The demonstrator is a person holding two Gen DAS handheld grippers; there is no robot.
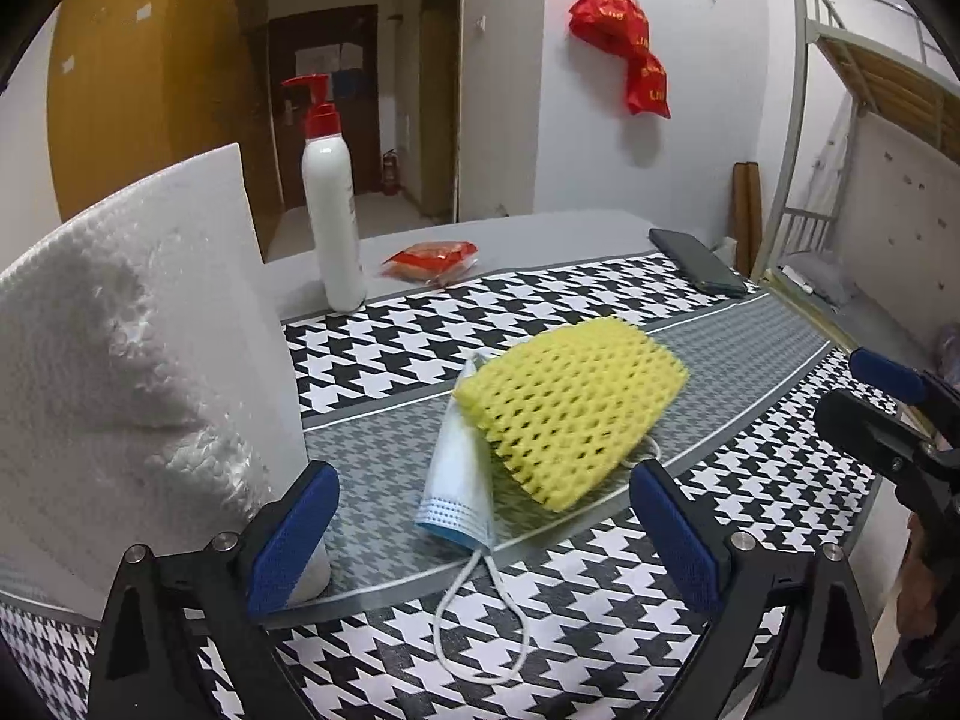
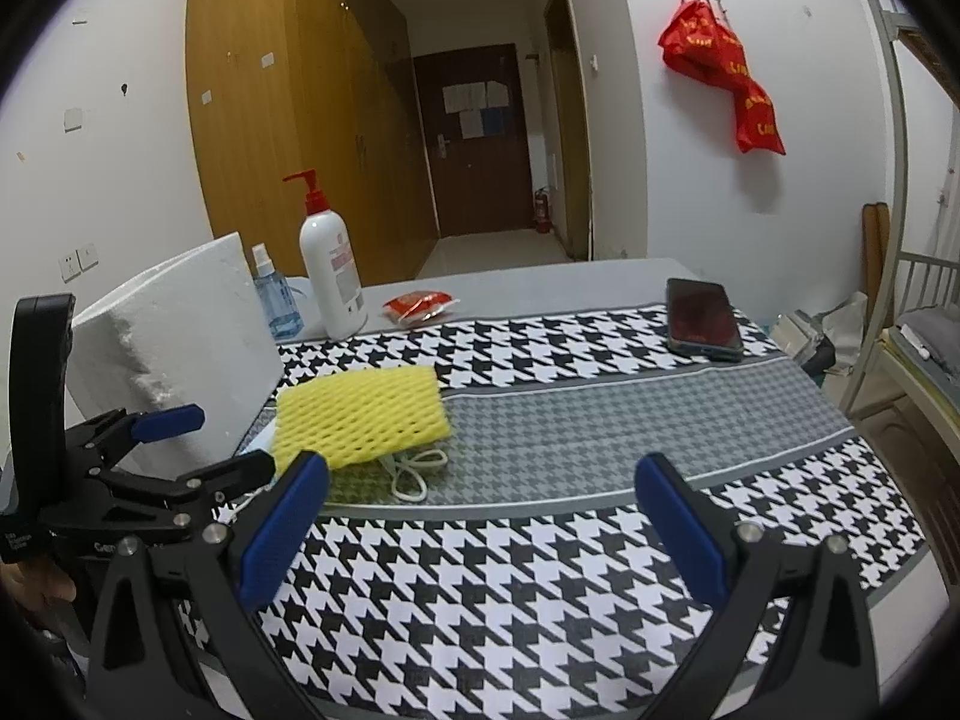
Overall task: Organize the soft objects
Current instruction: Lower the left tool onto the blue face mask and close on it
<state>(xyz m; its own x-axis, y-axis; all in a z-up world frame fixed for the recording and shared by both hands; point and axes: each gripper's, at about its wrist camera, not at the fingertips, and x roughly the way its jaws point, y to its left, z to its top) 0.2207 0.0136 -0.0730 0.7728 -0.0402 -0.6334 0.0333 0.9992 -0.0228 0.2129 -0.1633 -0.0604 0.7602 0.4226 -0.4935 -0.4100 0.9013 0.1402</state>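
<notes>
The left tool (image 1: 483,531) has its blue pads (image 1: 288,534) wide apart with nothing between them touching either pad; it hangs low over the bench (image 1: 780,480), which is covered by a houndstooth cloth (image 1: 420,648) in black, white and grey. A yellow foam net sleeve (image 1: 570,414) lies on the grey band of the cloth, toward the left side of the bench, just ahead of the left tool; it rests partly on top of a pale blue face mask (image 1: 459,492), whose white ear loop (image 1: 480,630) trails toward the near edge between the pads. A white foam block (image 1: 120,372) stands upright at the left edge, close beside the sleeve and mask. The right tool (image 2: 480,525) is also spread open and grips nothing; it is over the near middle of the bench, with the sleeve ahead and to its left; from its view the left tool shows at the left side, a hand (image 2: 36,591) beneath it. Toward the far left corner stand a white pump bottle (image 2: 330,276) with a red pump and a small blue spray bottle (image 2: 273,300); a red packet (image 2: 420,306) lies near the far edge; a dark phone (image 2: 702,318) lies flat at the far right corner.
</notes>
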